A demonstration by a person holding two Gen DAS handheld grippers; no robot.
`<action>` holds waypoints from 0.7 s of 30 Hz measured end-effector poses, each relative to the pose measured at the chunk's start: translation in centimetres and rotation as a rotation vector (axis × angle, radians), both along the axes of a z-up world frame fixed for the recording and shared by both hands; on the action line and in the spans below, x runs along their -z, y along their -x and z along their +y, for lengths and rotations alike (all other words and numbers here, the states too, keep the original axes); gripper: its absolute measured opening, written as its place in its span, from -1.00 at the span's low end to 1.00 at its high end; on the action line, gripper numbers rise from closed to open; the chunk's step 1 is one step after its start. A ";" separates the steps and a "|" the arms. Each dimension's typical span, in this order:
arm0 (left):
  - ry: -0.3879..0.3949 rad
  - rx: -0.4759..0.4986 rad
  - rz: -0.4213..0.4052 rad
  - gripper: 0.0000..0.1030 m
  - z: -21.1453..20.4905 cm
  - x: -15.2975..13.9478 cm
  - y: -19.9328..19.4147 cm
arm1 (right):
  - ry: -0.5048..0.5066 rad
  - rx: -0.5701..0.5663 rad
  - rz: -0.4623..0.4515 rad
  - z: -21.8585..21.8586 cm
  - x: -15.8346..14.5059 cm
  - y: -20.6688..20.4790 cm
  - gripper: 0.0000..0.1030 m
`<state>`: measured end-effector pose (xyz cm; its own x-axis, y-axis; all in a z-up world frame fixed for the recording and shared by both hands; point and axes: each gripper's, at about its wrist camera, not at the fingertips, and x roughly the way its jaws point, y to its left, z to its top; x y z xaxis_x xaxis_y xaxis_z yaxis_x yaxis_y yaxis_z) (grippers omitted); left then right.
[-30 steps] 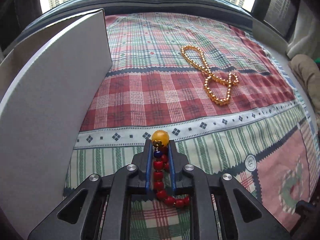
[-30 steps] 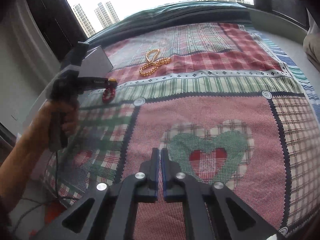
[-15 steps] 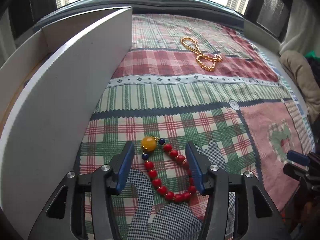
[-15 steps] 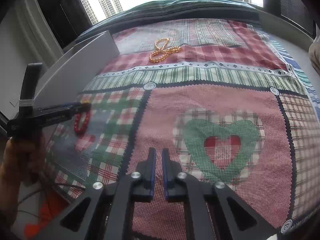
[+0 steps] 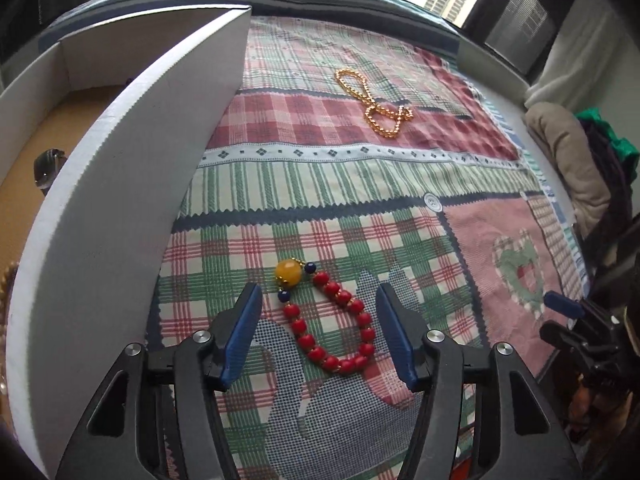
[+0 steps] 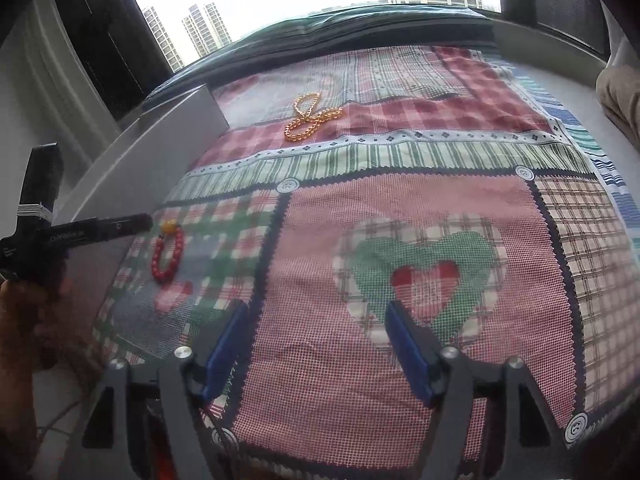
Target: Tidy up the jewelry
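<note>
A red bead bracelet with a yellow bead lies flat on the patchwork cloth, between the open fingers of my left gripper, which does not touch it. It also shows in the right wrist view beside the left gripper. A gold bead necklace lies farther back on the red check patch, also seen in the right wrist view. My right gripper is open and empty over the pink patch near the heart.
A white box stands along the left, its wall tall beside the bracelet; a dark object and some beads lie inside. Folded clothes lie at the right. Windows run along the far edge.
My left gripper carried the red bracelet back toward me, opened and left it lying on the cloth. My right gripper has opened from shut.
</note>
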<state>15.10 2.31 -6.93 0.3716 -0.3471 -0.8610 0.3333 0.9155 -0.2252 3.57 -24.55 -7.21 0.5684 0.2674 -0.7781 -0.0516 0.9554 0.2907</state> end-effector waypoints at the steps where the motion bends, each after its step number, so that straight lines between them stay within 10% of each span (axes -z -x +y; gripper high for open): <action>1: -0.020 0.013 0.003 0.03 -0.3 0.4 -0.2 | -0.002 -0.009 0.001 0.2 0.0 0.1 0.40; 14: -0.084 0.030 -0.052 -0.48 -0.5 2.5 -2.2 | -0.015 -0.097 -0.037 1.7 -2.0 -0.8 0.40; 21: -0.017 0.000 -0.024 -0.70 -0.8 2.2 -1.2 | 0.020 -0.057 -0.062 -0.8 -3.7 -13.2 0.40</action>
